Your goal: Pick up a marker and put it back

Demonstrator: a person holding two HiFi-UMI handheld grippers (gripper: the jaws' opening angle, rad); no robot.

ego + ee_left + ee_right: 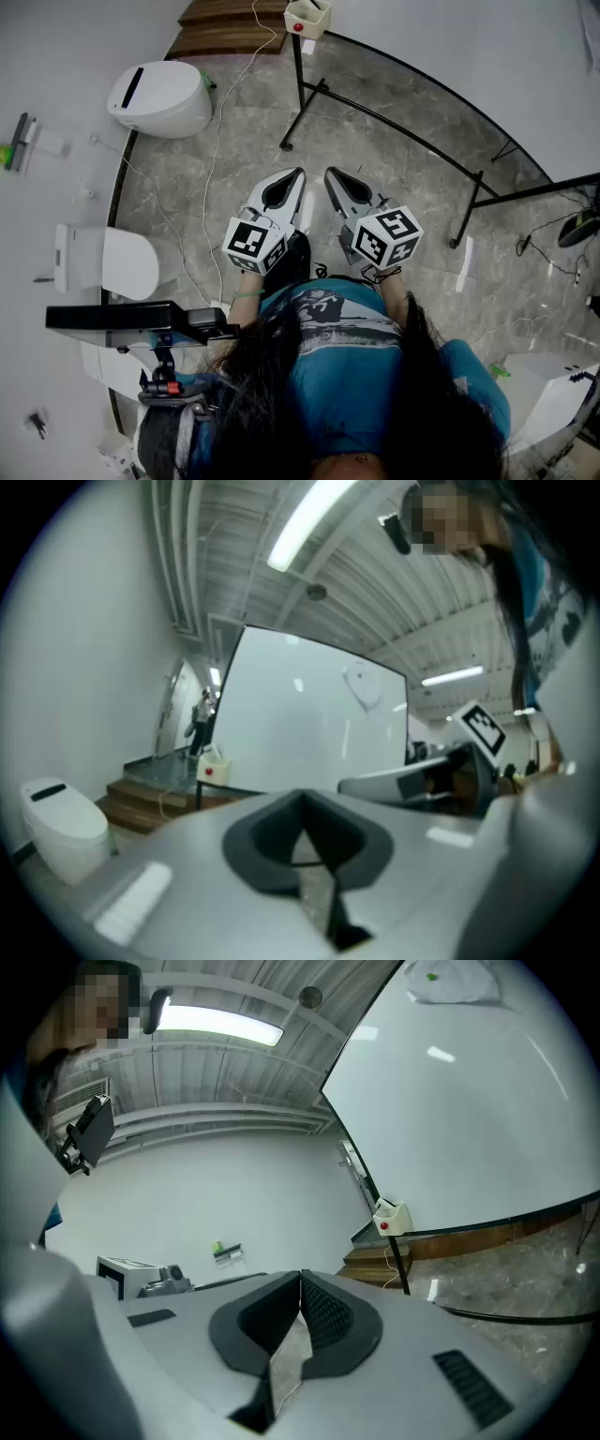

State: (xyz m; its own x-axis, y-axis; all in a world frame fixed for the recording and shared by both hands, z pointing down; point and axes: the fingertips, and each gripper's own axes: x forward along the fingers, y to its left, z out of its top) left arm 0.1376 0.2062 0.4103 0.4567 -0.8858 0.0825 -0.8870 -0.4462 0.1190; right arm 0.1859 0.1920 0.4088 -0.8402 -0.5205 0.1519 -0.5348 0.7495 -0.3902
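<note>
My left gripper (296, 174) and right gripper (331, 174) are held side by side in front of the person's chest, above the stone floor, tips pointing at the whiteboard's stand (394, 122). Both are shut with nothing between the pads. In the left gripper view the gripper (302, 799) faces the whiteboard (309, 724). The right gripper (300, 1277) looks along the whiteboard (469, 1119) from its side. I cannot make out a marker in any view. A small white box with a red dot (307, 17) sits at the board's left end.
Two white toilets (159, 98) (103, 261) stand to the left, with a thin cable (216, 159) trailing over the floor. Wooden steps (225, 28) lie beyond them. A small white oblong thing (466, 262) lies on the floor to the right. A black device on a stand (131, 319) is at the person's left.
</note>
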